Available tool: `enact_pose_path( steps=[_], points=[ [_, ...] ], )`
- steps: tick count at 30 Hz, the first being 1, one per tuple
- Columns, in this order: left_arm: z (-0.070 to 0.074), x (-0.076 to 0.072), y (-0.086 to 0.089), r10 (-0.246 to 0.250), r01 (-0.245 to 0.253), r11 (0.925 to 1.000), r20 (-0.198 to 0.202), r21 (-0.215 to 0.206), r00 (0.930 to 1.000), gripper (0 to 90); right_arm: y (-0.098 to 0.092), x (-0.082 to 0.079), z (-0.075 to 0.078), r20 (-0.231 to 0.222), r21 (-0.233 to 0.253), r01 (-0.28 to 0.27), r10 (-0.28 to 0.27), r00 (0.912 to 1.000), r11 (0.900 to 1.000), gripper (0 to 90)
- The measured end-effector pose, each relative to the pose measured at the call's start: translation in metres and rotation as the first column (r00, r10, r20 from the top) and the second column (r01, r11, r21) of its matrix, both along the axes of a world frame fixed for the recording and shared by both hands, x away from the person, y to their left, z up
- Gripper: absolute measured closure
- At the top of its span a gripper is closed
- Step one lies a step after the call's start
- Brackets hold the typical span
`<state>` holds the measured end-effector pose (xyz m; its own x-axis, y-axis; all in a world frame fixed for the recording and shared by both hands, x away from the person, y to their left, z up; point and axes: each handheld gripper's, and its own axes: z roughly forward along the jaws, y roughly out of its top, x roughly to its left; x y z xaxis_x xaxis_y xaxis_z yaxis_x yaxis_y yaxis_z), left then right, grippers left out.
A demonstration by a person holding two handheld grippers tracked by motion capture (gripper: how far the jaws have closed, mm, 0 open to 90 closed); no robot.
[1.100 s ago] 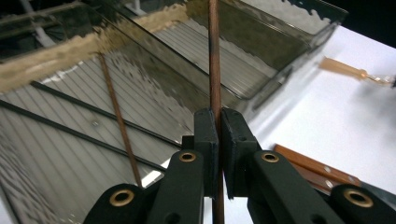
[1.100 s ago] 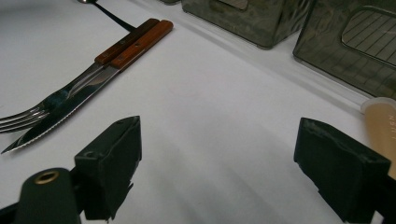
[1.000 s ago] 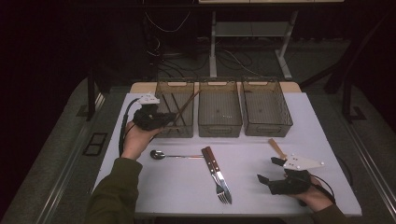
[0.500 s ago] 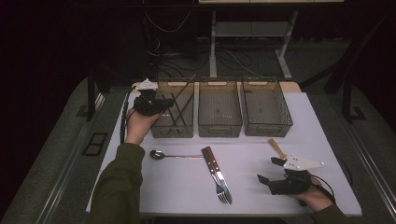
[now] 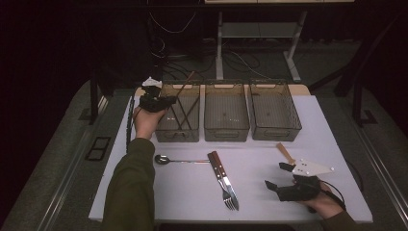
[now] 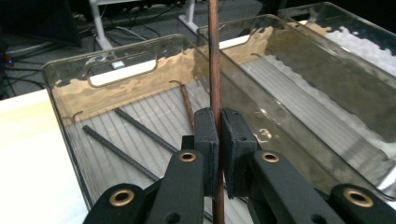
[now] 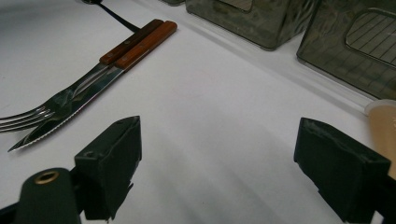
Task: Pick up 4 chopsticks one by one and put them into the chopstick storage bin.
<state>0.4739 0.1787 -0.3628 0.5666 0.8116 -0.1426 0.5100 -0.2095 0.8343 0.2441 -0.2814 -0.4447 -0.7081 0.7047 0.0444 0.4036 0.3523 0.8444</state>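
Your table (image 5: pixel 144 202) carries three smoked bins in a row, and the leftmost bin (image 5: pixel 179 134) is where the work is happening. You hold your left gripper (image 5: pixel 163 102) over that bin's near-left corner, jaws pinched tight on a brown chopstick (image 6: pixel 214 70) that stands nearly upright between the pads, its upper end rising past the far rim. It is not yet let go. Inside the bin, two dark chopsticks (image 6: pixel 140 128) and another brown one (image 6: pixel 187 106) already lie on the ribbed floor, so by the look of it the chopstick sorting is nearly finished.

Your right gripper (image 5: pixel 283 179) rests on the table at the near right, jaws spread wide with nothing between them. Left to sort, I judge: the knife (image 5: pixel 224 174) and fork (image 5: pixel 220 179) side by side, the spoon (image 5: pixel 179 159), and a pale wooden handle (image 5: pixel 285 153) just beyond your right gripper.
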Motion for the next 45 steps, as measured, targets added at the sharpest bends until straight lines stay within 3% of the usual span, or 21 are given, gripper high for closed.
enact_pose_path(
  steps=[11, 17, 21, 25, 33, 38, 45],
  points=[
    [-0.014, 0.008, -0.009, 0.012, -0.012, 0.9999, -0.019, 0.012, 0.9997, 84.8, 0.0, 0.0, 0.0, -0.005, 0.002, -0.004, 0.004, 1.0, 1.0, 15.4],
    [-0.02, 0.01, -0.013, 0.01, -0.009, 0.9988, -0.027, 0.049, 0.9996, 84.4, 0.0, 0.0, 0.0, -0.004, 0.001, -0.007, 0.007, 1.0, 1.0, 15.4],
    [-0.02, 0.01, -0.014, 0.01, -0.007, 0.9976, -0.031, 0.069, 0.9995, 83.8, -0.001, 0.0, 0.0, -0.003, 0.0, -0.009, 0.009, 1.0, 1.0, 15.4],
    [-0.02, 0.01, -0.015, 0.011, -0.009, 0.9971, -0.032, 0.075, 0.9994, 78.3, 0.0, -0.001, 0.0, -0.006, 0.001, -0.009, 0.009, 0.9999, 1.0, 15.4],
    [-0.02, 0.009, -0.016, 0.005, -0.002, 0.9968, -0.027, 0.081, 0.9996, 75.7, 0.0, 0.0, 0.0, -0.004, -0.001, -0.011, 0.011, 0.9999, 1.0, 15.4],
    [-0.017, 0.006, -0.017, -0.018, 0.02, 0.9959, -0.021, 0.089, 0.9996, 69.4, 0.0, 0.0, 0.0, -0.008, 0.001, -0.01, 0.01, 0.9999, 1.0, 15.4],
    [-0.003, -0.007, -0.019, -0.077, 0.078, 0.9914, -0.009, 0.105, 0.997, 51.4, 0.001, 0.0, 0.0, -0.003, -0.001, -0.009, 0.009, 1.0, 1.0, 15.4]
  ],
)
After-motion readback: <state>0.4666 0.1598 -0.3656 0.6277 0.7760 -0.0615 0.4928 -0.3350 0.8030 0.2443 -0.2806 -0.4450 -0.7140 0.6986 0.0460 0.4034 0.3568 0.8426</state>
